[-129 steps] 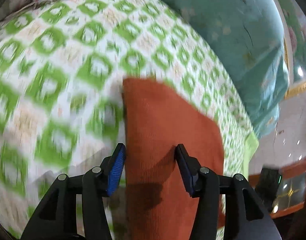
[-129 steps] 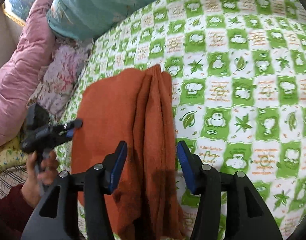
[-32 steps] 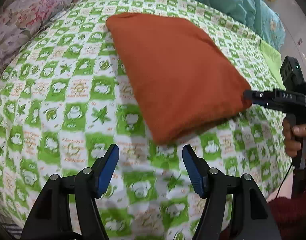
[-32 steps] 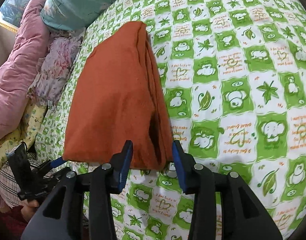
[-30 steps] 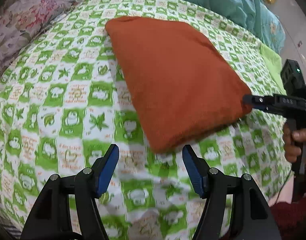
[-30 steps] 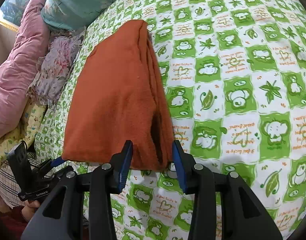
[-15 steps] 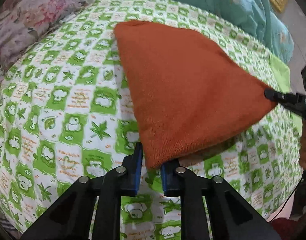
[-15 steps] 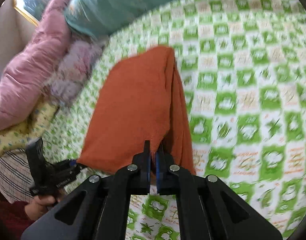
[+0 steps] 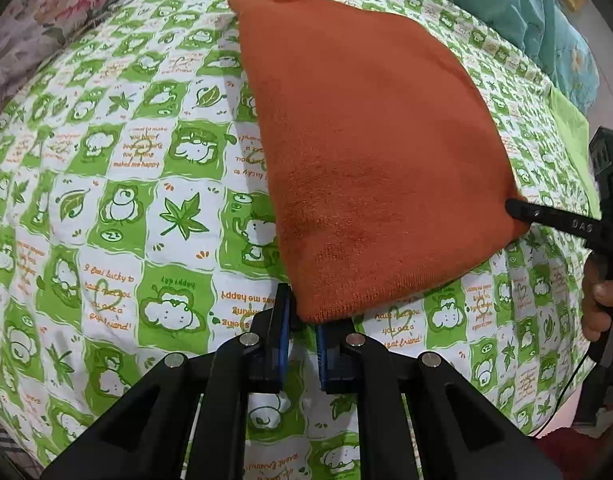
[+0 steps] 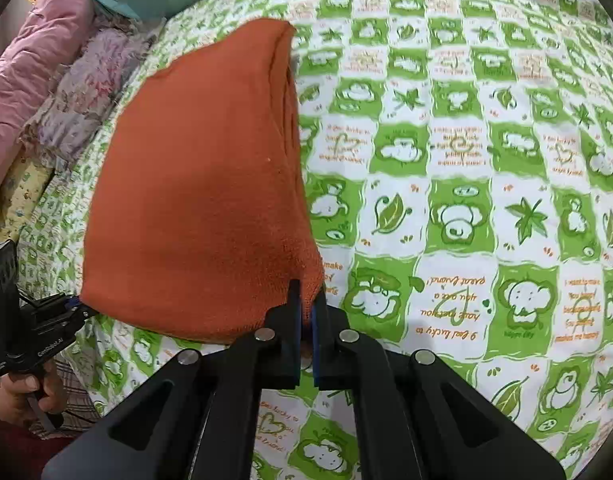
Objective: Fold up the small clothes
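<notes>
Left wrist view: the folded orange cloth (image 9: 370, 152) lies on the green-and-white checked bedsheet (image 9: 118, 208), toward the bed's near edge, with its far corner pointing at the teal quilt (image 9: 554, 28) along the head side. The left gripper (image 9: 302, 316) is closing on the cloth's near left corner; the blue pads already pinch the hem between them. At the cloth's other near corner the right gripper (image 9: 514, 206) comes in from the bed's right edge, with the person's hand (image 9: 598, 304) on its handle below. The left gripper tilts steeply down onto the sheet, its body low in the frame.

Right wrist view: the right gripper (image 10: 306, 312) is clamped tight on the cloth's (image 10: 202, 184) near right corner, where the stacked layers meet along the right edge. The left gripper (image 10: 72, 312) sits at the opposite near corner, gripped by a hand (image 10: 22, 396) just off the bed's edge. This gripper also points sharply downward.

The risk, as I judge it: either pinch may catch only the top layer, or some bedsheet with it. Lifting then would let the lower layers sag open and spoil the fold, or drag the sheet up.
</notes>
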Available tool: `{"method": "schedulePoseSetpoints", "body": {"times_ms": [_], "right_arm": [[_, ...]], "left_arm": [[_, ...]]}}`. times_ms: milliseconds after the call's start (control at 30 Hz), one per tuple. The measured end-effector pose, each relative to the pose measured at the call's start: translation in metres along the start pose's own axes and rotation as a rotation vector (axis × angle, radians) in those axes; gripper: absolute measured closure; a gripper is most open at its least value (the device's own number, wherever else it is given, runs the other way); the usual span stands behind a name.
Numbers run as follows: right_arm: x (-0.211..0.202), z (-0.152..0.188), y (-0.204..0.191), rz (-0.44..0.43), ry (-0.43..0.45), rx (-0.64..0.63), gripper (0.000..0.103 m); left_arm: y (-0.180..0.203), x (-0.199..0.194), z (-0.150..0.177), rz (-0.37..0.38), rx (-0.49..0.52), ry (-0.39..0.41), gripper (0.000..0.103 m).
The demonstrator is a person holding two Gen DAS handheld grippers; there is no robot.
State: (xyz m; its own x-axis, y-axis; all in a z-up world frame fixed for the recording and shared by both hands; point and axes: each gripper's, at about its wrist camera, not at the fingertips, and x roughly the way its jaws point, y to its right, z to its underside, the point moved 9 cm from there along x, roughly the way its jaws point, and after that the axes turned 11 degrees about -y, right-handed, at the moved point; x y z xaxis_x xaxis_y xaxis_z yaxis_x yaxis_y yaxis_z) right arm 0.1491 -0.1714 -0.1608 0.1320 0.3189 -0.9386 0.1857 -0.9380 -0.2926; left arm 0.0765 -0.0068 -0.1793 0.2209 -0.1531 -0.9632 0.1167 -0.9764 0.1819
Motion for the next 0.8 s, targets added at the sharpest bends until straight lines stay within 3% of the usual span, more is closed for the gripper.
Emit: {"method": "schedulePoseSetpoints", "body": {"times_ms": [200,333,500,633,800], "right_arm": [[-0.001,0.000,0.001,-0.033,-0.015,0.063,0.097],[-0.012,0.005,0.010,-0.045,-0.014,0.112,0.078],[-0.036,0.000,0.012,-0.065,0.033,0.135,0.078],[-0.052,-0.019,0.009,-0.112,0.091,0.153,0.074],[-0.051,-0.060,-0.003,-0.158,0.124,0.148,0.070]], "left_arm": [[0.000,-0.004,0.004,0.036,-0.003,-0.019,0.089],[-0.009,-0.015,0.015,0.067,-0.001,-0.040,0.088],[-0.020,-0.042,0.022,0.090,0.001,-0.016,0.080],[-0.029,-0.059,0.001,0.120,-0.029,0.036,0.061],[-0.038,-0.058,-0.048,0.151,-0.101,0.079,0.060]]}}
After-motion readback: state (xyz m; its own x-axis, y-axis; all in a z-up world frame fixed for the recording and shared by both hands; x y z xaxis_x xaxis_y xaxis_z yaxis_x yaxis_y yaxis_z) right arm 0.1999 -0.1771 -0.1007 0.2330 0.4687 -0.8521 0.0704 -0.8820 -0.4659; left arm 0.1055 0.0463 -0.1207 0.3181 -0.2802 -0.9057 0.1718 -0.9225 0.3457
